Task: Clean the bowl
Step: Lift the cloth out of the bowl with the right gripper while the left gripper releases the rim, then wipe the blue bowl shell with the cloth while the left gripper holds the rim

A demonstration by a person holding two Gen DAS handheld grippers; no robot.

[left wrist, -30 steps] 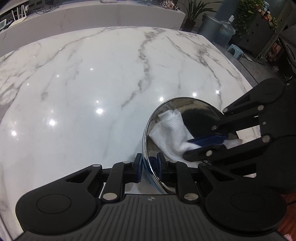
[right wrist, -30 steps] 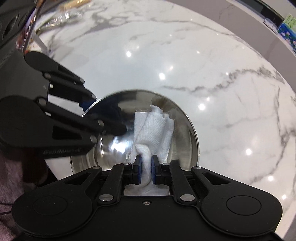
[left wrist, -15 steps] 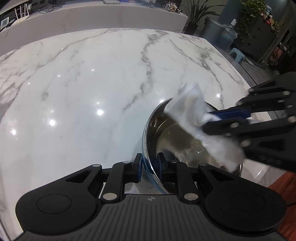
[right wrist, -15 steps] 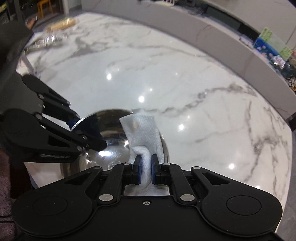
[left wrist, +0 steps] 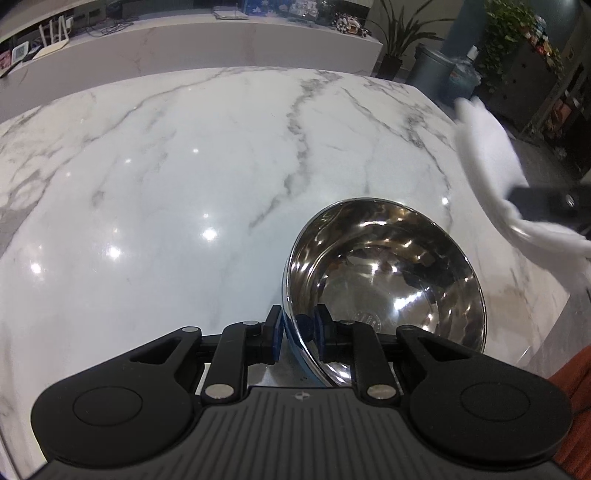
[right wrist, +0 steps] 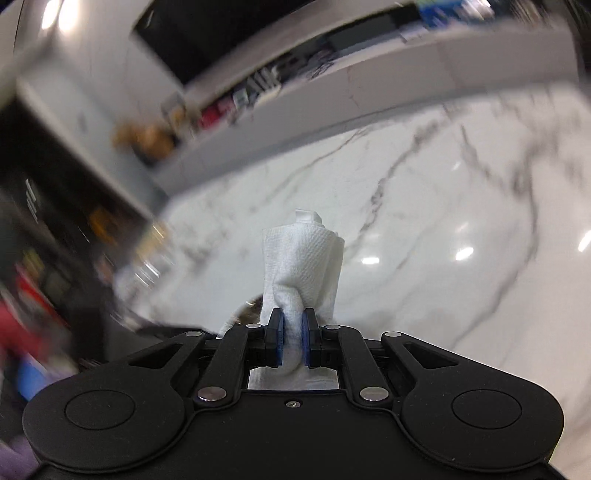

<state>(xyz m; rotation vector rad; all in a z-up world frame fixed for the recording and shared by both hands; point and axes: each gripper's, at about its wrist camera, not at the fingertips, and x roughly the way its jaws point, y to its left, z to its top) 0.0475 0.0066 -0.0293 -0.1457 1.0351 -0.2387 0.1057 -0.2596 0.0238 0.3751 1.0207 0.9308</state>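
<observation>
A shiny steel bowl (left wrist: pixel 388 269) stands on the white marble table (left wrist: pixel 184 184) near its front right corner, with nothing inside it. My left gripper (left wrist: pixel 297 332) is shut on the bowl's near rim, one pad outside and one inside. In the right wrist view, my right gripper (right wrist: pixel 291 339) is shut on a crumpled white paper towel (right wrist: pixel 301 266) that sticks up past the pads. From the left wrist view that paper towel (left wrist: pixel 487 162) shows as a blur at the right edge, off to the side of the bowl, beside a dark part of the right gripper.
A long marble counter (left wrist: pixel 184 40) with small items runs behind the table. Potted plants (left wrist: pixel 402 33), a grey bin (left wrist: pixel 430 70) and dark shelving (left wrist: pixel 528 81) stand at the far right. The right wrist view is motion-blurred, with a dark screen (right wrist: pixel 229 29) on the wall.
The right gripper lifted the paper towel out of the bowl and swung it away to the right, rolling as it went. The bowl and left gripper stayed put.
</observation>
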